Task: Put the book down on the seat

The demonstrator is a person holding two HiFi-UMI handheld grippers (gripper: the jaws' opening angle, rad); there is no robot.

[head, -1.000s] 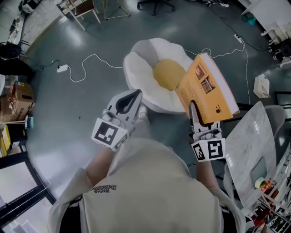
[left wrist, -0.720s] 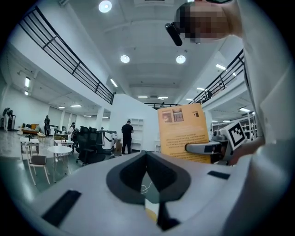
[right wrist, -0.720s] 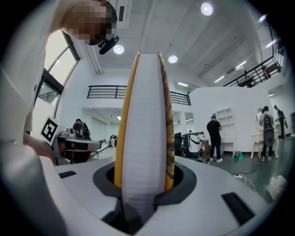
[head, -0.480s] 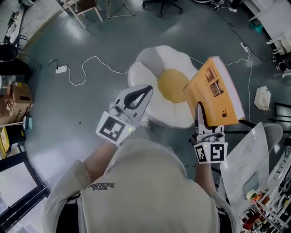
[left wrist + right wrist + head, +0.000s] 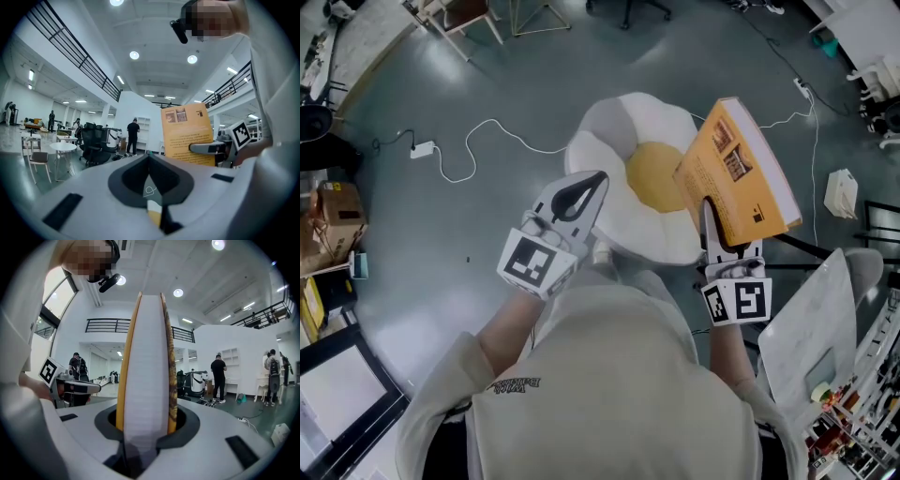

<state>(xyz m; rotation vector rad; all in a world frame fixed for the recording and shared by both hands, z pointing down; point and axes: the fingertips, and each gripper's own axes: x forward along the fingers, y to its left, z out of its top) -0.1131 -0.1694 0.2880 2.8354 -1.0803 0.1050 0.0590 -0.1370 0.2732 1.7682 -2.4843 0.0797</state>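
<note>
Right gripper (image 5: pixel 710 220): jaws clamped on the covers of the orange book (image 5: pixel 733 173) near its lower edge. The book stands upright with the white page block facing that gripper's camera. I judge this grip keeps the book shut so the pages cannot fan out in carrying.

Book position: in the air, held over the right edge of the fried-egg-shaped seat (image 5: pixel 614 131), a white cushion with a yellow centre on the grey floor. It is not yet down on the seat.

Left gripper (image 5: pixel 579 195): jaws together, nothing between them. It hangs over the near side of the seat, apart from the book. My guess is that it is idle and kept clear of the drop spot.

Writing: the book's cover carries two small pictures, blocks of print and a black square, all too small to read. The print on the person's shirt (image 5: pixel 520 385) is unreadable too.
</note>
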